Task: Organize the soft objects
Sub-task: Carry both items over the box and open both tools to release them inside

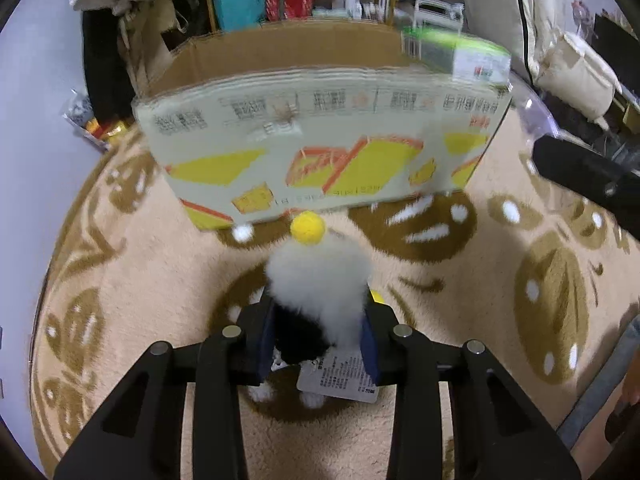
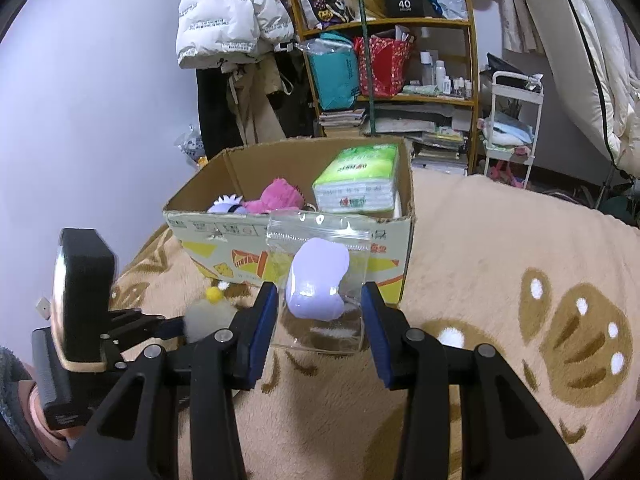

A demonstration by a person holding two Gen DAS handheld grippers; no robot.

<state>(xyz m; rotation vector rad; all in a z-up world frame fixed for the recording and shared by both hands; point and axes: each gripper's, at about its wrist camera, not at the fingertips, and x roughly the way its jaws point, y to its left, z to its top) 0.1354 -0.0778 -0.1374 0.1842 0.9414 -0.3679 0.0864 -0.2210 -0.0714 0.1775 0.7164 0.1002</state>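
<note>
My left gripper is shut on a fluffy white and black plush toy with a yellow pompom and a paper tag, held above the rug in front of an open cardboard box. My right gripper is shut on a clear zip bag holding a soft lilac sponge, also in front of the box. The box holds a green tissue pack, a pink plush and a pale plush. The left gripper with its toy shows at the right wrist view's lower left.
A beige rug with brown paw prints covers the floor. Behind the box stand a cluttered wooden shelf, hanging coats and a white cart. The right gripper's black body shows at the left view's right edge.
</note>
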